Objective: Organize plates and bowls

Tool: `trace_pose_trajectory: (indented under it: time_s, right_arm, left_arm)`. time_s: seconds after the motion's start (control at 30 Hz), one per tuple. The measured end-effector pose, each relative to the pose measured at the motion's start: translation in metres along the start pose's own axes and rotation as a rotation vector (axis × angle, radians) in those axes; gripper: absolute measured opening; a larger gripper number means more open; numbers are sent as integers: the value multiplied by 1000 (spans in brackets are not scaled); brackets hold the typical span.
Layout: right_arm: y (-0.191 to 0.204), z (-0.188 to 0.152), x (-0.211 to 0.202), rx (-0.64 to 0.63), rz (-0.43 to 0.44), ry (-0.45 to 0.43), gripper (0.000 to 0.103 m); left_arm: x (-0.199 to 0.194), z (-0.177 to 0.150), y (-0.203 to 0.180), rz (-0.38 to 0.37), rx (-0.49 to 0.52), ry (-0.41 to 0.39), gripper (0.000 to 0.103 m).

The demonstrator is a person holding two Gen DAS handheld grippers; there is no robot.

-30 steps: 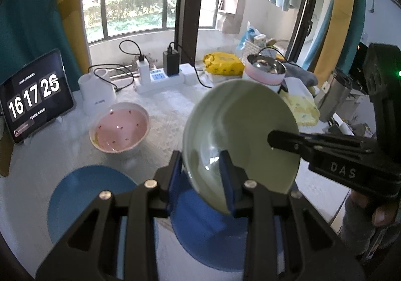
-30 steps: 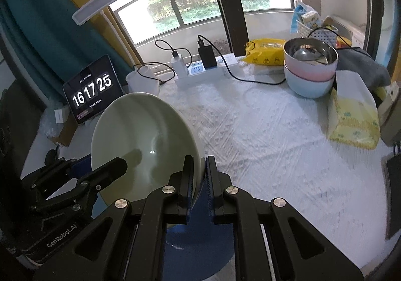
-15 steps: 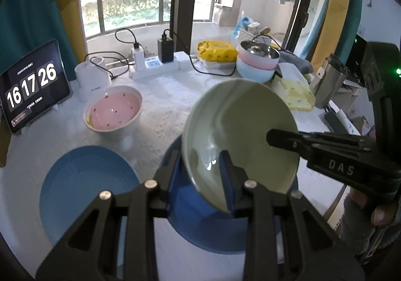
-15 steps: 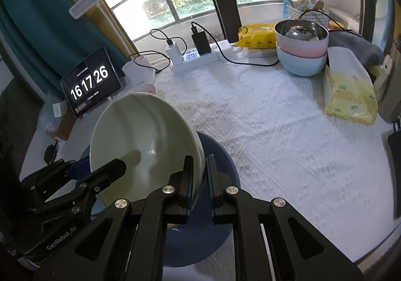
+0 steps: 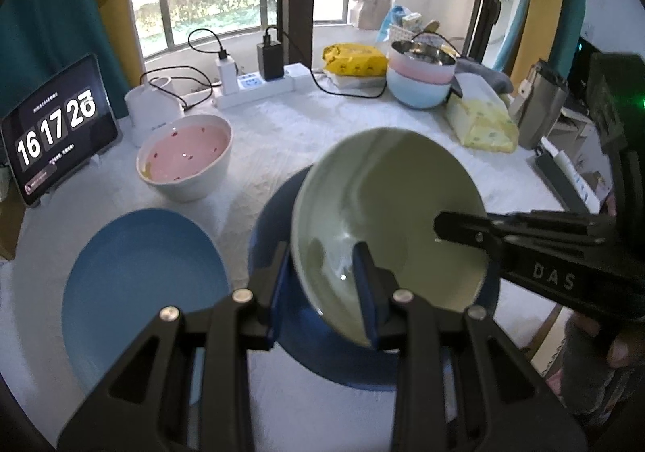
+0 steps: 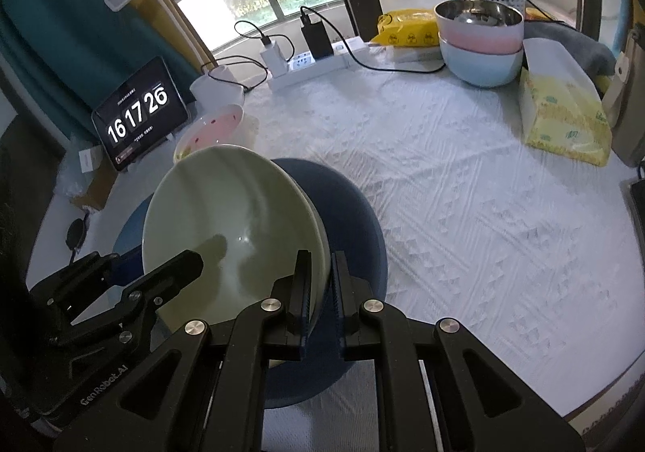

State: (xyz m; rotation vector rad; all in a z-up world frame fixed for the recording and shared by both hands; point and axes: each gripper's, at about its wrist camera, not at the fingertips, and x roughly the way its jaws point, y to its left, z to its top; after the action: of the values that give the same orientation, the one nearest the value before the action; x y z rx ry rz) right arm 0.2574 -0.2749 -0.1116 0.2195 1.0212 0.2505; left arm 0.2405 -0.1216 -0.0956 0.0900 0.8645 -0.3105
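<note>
White quilted cloth covers the table (image 6: 463, 210) beneath a balcony window, where two hand-held grippers carry one dish between them. At the lower centre of the left wrist view, the left gripper (image 5: 324, 286) is clenched on the near rim of a pale green bowl (image 5: 387, 206), one pad outside the wall and one inside. The right gripper (image 6: 321, 290), low in its own view, pinches the rim on the opposite side with its jaws almost together. Both point steeply down at the table. The bowl hangs tilted, its mouth turned toward the cameras, directly over a dark blue plate (image 6: 346, 202) lying flat on the cloth; whether its base touches that plate cannot be told. Setting it down looks like a matter of lowering and levelling it onto the plate, both hands sharing the load equally. Further out, a lighter blue plate (image 5: 141, 290) lies at lower left in the left wrist view, and a pink-lined bowl (image 5: 185, 157) stands behind it, near a tablet clock (image 5: 56, 129).
</note>
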Motion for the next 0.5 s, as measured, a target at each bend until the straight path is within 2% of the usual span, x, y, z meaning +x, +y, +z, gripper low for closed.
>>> trace_pose_trajectory:
  time_s: [0.27,0.5]
  right_arm:
    - [2,-8,8,-33,-28,32,12]
    - [2,-5,10,-55,-53,61,12]
  left_arm:
    - [8,-6,-6,62,57,2,31]
    - [15,-10,-8,50,63,36,31]
